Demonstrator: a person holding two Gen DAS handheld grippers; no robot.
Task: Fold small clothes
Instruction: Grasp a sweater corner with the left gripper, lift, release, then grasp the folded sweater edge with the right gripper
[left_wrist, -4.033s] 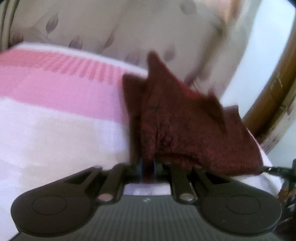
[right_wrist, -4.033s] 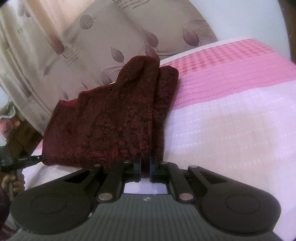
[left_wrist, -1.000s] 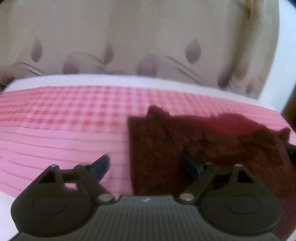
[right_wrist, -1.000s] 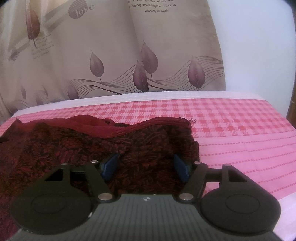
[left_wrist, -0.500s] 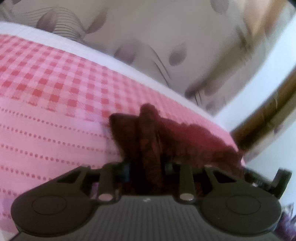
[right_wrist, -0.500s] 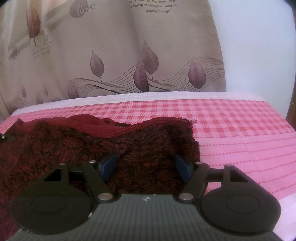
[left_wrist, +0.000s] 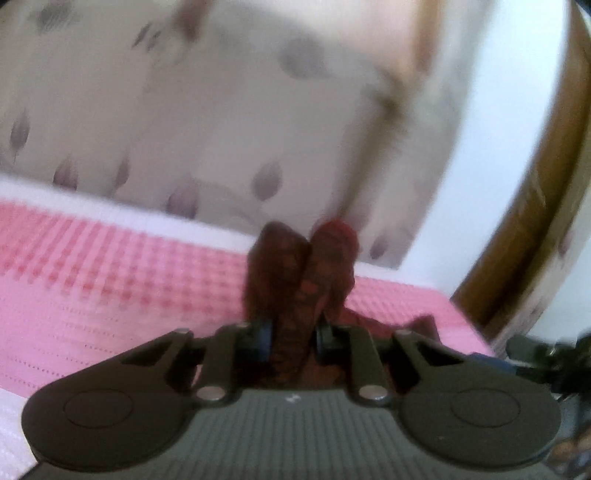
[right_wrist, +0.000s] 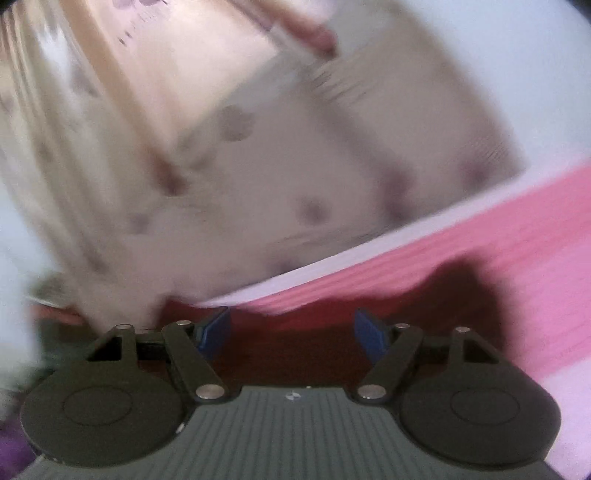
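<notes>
A dark red patterned cloth is pinched in my left gripper, which is shut on a bunched fold of it that stands up above the pink bed. The rest of the cloth trails off to the right on the bed. In the blurred right wrist view the same cloth lies on the bed under and ahead of my right gripper, which is open with its blue pads wide apart and nothing between them.
The pink checked bed sheet runs up to a beige leaf-print curtain at the back. A brown wooden frame stands at the right. The other gripper shows at the left wrist view's right edge.
My left gripper has stayed shut on the cloth and lifted the fold. My right gripper, still open, has swung and tilted quickly; its view is now blurred.
</notes>
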